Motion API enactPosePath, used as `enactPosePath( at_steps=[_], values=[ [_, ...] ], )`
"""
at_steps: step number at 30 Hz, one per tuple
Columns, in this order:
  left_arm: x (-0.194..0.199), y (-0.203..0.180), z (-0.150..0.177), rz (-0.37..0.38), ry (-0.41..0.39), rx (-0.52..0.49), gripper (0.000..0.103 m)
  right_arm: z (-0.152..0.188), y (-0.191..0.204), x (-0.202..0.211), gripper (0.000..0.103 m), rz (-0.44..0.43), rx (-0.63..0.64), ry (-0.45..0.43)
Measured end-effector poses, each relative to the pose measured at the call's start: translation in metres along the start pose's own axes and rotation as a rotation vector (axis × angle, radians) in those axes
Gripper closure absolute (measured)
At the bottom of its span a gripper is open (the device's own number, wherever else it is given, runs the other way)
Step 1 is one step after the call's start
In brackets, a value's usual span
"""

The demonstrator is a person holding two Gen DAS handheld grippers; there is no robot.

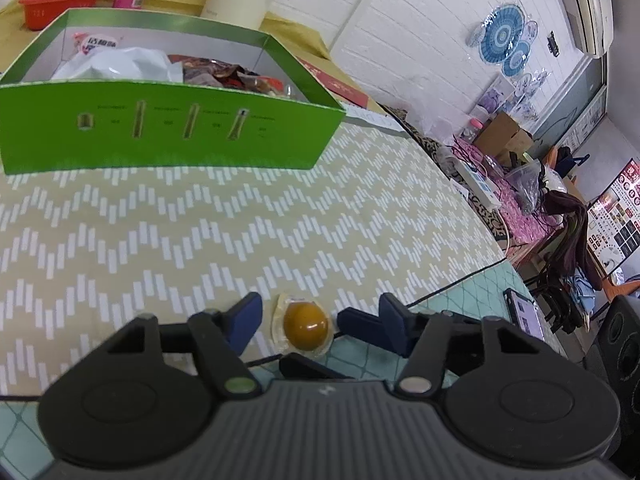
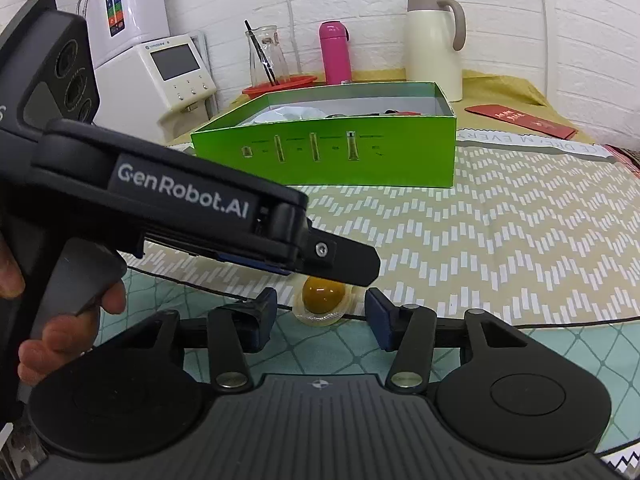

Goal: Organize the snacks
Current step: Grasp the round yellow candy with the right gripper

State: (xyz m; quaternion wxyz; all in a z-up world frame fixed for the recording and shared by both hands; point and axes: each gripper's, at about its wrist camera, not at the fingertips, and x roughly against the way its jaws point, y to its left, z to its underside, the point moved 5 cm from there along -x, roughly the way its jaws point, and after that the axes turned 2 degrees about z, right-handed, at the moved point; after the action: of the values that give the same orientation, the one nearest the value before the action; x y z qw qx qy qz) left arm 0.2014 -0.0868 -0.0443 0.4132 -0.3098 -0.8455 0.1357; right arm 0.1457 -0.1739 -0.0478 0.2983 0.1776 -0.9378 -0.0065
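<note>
At the near edge of the zigzag-patterned mat (image 2: 500, 240), where it meets the teal diamond-print cloth (image 2: 328, 344), lies a single snack: a brown egg-shaped snack (image 1: 306, 325) sealed in a clear plastic wrapper. Going left to right in the left wrist view, the left gripper (image 1: 304, 322) has one blue pad just left of the snack and the other just right of it; the jaws stand apart with a narrow gap on each side, so the pads do not press the wrapper. From the right wrist view a person's hand (image 2: 60, 320) holds that left gripper's handle at the left edge, and its black finger reaches over the top of the snack. The right gripper (image 2: 320, 316) sits just behind the same snack, its jaws wider apart, with the snack lying in front of the gap and touching neither pad. Farther back on the mat stands the open green box (image 2: 328, 148), already holding a white packet and several dark wrapped snacks. Behind the box, left to right, stand a red bowl (image 2: 280, 84), a pink bottle (image 2: 335, 54) and a cream thermos jug (image 2: 434, 46).
</note>
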Motion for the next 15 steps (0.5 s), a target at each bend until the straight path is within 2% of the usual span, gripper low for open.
enactPosePath(
  at_steps=[1,3,4,5,10,15],
  values=[
    [-0.002,0.000,0.001,-0.001,-0.003,-0.012,0.055,0.000,0.001,-0.001,0.026,0.006,0.006,0.002],
    [-0.002,0.001,0.001,-0.005,-0.009,-0.014,0.072,0.000,0.003,-0.001,0.046,0.034,0.022,0.004],
    [-0.002,0.003,0.001,0.009,-0.004,0.005,0.077,-0.001,0.002,-0.002,0.054,0.066,0.029,0.005],
    [-0.001,0.003,0.002,0.020,-0.003,0.018,0.082,-0.001,0.002,-0.002,0.055,0.073,0.029,0.004],
    [0.010,-0.002,0.004,0.007,-0.032,0.003,0.082,-0.001,0.004,0.003,0.055,0.068,0.025,-0.024],
    [0.034,-0.009,-0.009,0.019,-0.106,-0.007,0.082,-0.016,0.009,0.016,0.055,0.056,0.048,-0.090]
  ],
)
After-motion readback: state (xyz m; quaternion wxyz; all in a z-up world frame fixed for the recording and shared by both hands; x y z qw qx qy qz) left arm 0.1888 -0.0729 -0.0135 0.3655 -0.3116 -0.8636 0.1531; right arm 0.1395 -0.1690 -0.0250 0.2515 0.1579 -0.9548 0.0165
